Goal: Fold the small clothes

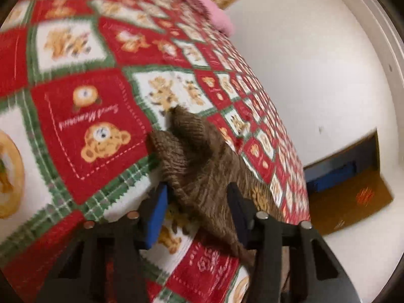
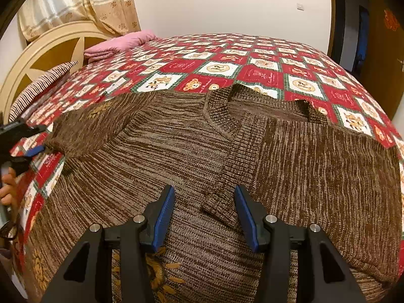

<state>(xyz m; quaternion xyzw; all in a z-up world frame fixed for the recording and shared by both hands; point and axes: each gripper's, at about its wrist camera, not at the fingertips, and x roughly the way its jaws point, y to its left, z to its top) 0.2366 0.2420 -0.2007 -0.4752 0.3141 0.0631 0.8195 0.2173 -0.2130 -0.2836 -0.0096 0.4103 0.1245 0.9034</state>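
Note:
A brown knitted sweater [image 2: 164, 151] lies flat, front up, on the bed, its neckline [image 2: 219, 116] towards the far side. One sleeve [image 2: 252, 151] is folded across the chest. Its cuff [image 2: 219, 204] rests flat between the pads of my right gripper [image 2: 204, 190], which is open above it. The other sleeve [image 2: 88, 126] stretches left to my left gripper [image 2: 32, 139]. In the left wrist view that sleeve's end [image 1: 197, 156] lies bunched between the jaws of the left gripper [image 1: 198, 189]. Bedspread shows between the left pad [image 1: 156, 214] and the knit, so the gripper is open.
The red, white and green bear-print bedspread [image 2: 214, 68] covers the bed. A folded pink blanket [image 2: 118, 44], a striped pillow [image 2: 43, 88] and the cream headboard [image 2: 50, 50] are at the far left. A hand [image 2: 8, 192] holds the left gripper. A dark doorway [image 2: 358, 25] is at the right.

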